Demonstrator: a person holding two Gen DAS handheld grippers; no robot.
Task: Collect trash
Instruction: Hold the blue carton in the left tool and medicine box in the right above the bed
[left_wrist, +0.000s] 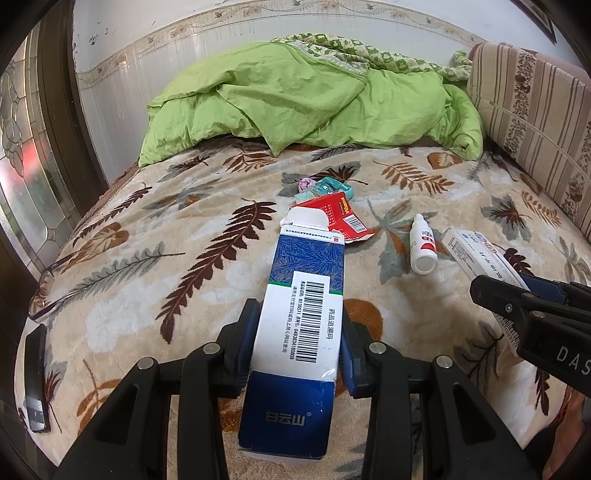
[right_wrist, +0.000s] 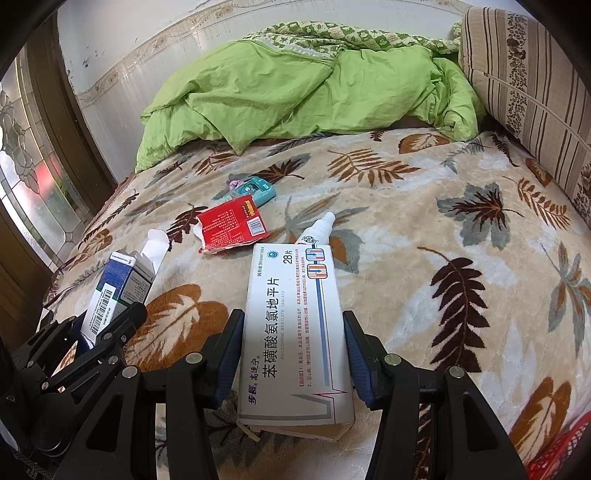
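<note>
My left gripper (left_wrist: 299, 325) is shut on a blue and white medicine box (left_wrist: 303, 295) with an open top flap, held above the bed; it also shows in the right wrist view (right_wrist: 118, 288). My right gripper (right_wrist: 293, 328) is shut on a white tablet box (right_wrist: 295, 325), seen at the right in the left wrist view (left_wrist: 480, 254). On the leaf-patterned blanket (right_wrist: 424, 229) lie a torn red packet (right_wrist: 231, 225), a small white dropper bottle (left_wrist: 423, 245) and a teal packet (right_wrist: 256, 190) with a pink scrap beside it.
A crumpled green duvet (left_wrist: 303, 99) fills the bed's far end. A striped headboard cushion (left_wrist: 535, 110) runs along the right. A dark phone (left_wrist: 37, 376) lies at the bed's left edge. A red mesh basket (right_wrist: 561, 450) shows at bottom right. A door with patterned glass stands at the left.
</note>
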